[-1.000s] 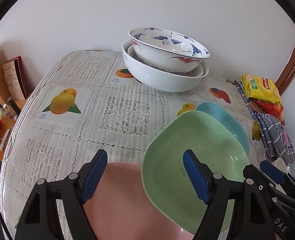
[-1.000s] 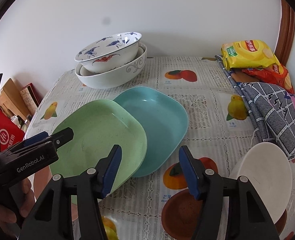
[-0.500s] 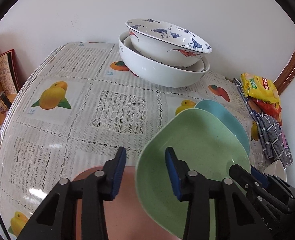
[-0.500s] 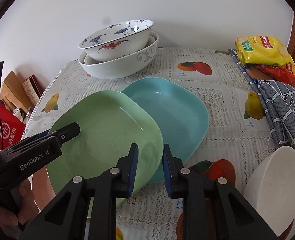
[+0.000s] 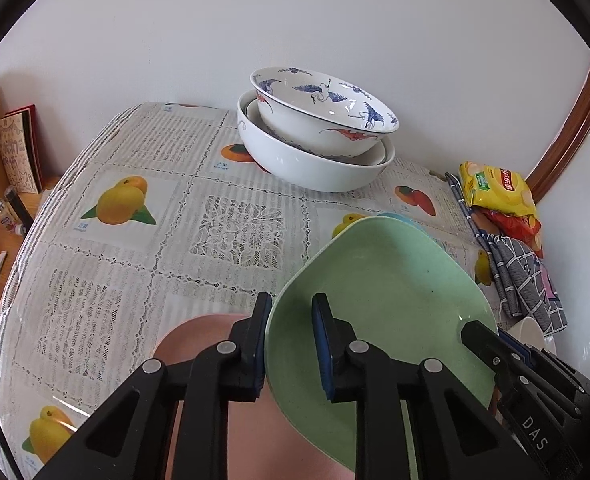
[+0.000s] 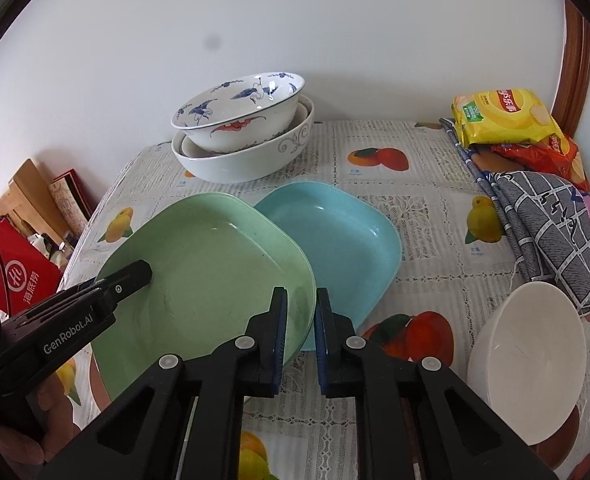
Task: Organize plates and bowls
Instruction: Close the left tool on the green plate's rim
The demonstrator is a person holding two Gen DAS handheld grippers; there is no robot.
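Observation:
A green plate (image 5: 383,296) is held tilted between both grippers. My left gripper (image 5: 289,332) is shut on its left rim. My right gripper (image 6: 299,316) is shut on its right rim (image 6: 307,280). The green plate (image 6: 207,276) overlaps a blue plate (image 6: 335,236) that lies on the table; only the blue plate's far edge (image 5: 395,216) shows in the left wrist view. A pink plate (image 5: 199,336) lies under my left gripper. Stacked white and patterned bowls (image 5: 319,132) stand at the back, and they also show in the right wrist view (image 6: 243,136).
A white bowl (image 6: 531,364) sits tilted at the near right. Snack bags (image 6: 503,116) and a checked cloth (image 6: 555,224) lie along the right edge. The fruit-print tablecloth (image 5: 231,224) covers the table. Boxes and books (image 6: 27,216) stand off the left edge.
Both grippers closed from wide open onto the green plate's opposite rims, and the plate has tipped up off the table.

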